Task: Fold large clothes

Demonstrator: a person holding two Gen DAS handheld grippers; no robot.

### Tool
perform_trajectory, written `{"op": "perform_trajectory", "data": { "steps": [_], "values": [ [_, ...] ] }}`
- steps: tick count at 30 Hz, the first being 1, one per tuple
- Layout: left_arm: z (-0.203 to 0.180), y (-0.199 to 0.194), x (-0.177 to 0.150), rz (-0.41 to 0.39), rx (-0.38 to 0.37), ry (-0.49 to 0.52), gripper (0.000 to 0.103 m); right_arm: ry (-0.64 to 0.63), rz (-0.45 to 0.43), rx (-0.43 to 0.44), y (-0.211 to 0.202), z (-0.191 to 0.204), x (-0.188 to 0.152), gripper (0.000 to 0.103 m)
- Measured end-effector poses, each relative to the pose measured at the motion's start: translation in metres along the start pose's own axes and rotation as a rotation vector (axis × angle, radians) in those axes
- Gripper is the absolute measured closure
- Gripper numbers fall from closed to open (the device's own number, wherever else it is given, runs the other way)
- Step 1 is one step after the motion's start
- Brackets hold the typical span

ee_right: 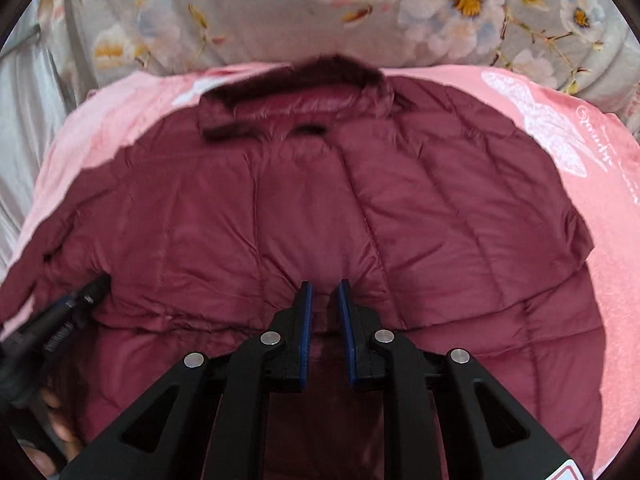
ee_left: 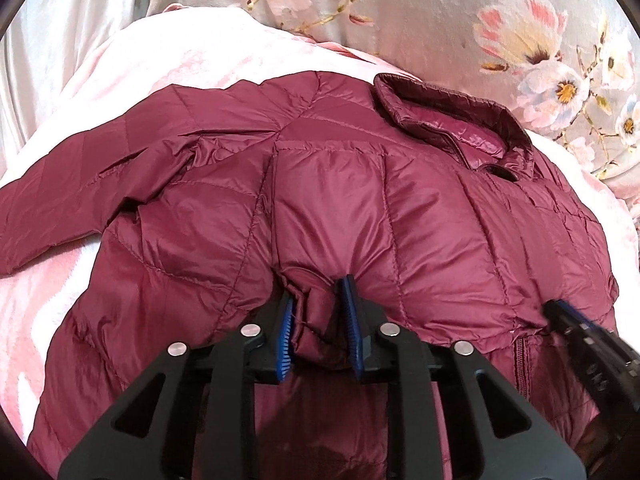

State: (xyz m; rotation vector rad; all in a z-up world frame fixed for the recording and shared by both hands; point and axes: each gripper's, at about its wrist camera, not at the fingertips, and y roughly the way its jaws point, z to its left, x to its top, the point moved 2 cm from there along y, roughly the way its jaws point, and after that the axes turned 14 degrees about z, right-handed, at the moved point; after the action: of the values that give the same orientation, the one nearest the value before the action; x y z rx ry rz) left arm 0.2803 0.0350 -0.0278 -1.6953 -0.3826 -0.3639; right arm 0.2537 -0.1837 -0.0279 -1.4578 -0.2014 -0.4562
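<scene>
Your left gripper (ee_left: 318, 300) jaws slightly apart around a pinched fold of the maroon puffer jacket (ee_left: 340, 200), your right gripper (ee_right: 324, 292) jaws narrowly open, empty, pink blanket (ee_right: 560, 128) beneath.

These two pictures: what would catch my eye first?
A puffy maroon jacket fills both views, spread on a pink blanket with its collar at the far end. Nearest the camera, the left gripper has a bunched fold of jacket between its blue pads. Behind lies grey flowered bedding.

jacket (ee_right: 320, 208) hem hidden under gripper bodies; collar (ee_right: 296, 92) blurred in right view.
</scene>
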Motion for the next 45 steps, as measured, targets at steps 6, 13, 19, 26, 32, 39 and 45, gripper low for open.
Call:
{"op": "perform_trajectory", "data": {
  "steps": [6, 13, 19, 26, 32, 39, 45],
  "values": [
    [-0.004, 0.0, 0.0, -0.001, 0.015, 0.024, 0.073, 0.006, -0.011, 0.012, 0.001, -0.004, -0.001, 0.088],
    [-0.004, -0.001, 0.001, -0.005, 0.009, 0.024, 0.052, -0.004, -0.015, -0.021, 0.004, 0.005, -0.005, 0.088],
    [0.041, -0.037, -0.006, -0.044, -0.151, -0.137, 0.027, -0.005, -0.01, -0.025, 0.004, 0.005, -0.003, 0.088],
    [0.188, -0.132, -0.022, -0.165, -0.189, -0.377, 0.01, 0.035, -0.088, 0.026, -0.044, 0.0, -0.033, 0.067],
    [0.347, -0.129, -0.043, -0.081, -0.085, -0.709, 0.01, 0.033, -0.088, 0.083, -0.068, 0.0, -0.08, 0.06],
    [0.389, -0.105, -0.056, -0.053, -0.142, -0.84, 0.075, 0.011, -0.063, 0.032, -0.06, 0.007, -0.106, 0.058],
    [0.298, -0.145, 0.003, -0.131, -0.113, -0.566, 0.101, 0.012, -0.094, 0.038, -0.067, 0.007, -0.114, 0.053]
  ]
}}
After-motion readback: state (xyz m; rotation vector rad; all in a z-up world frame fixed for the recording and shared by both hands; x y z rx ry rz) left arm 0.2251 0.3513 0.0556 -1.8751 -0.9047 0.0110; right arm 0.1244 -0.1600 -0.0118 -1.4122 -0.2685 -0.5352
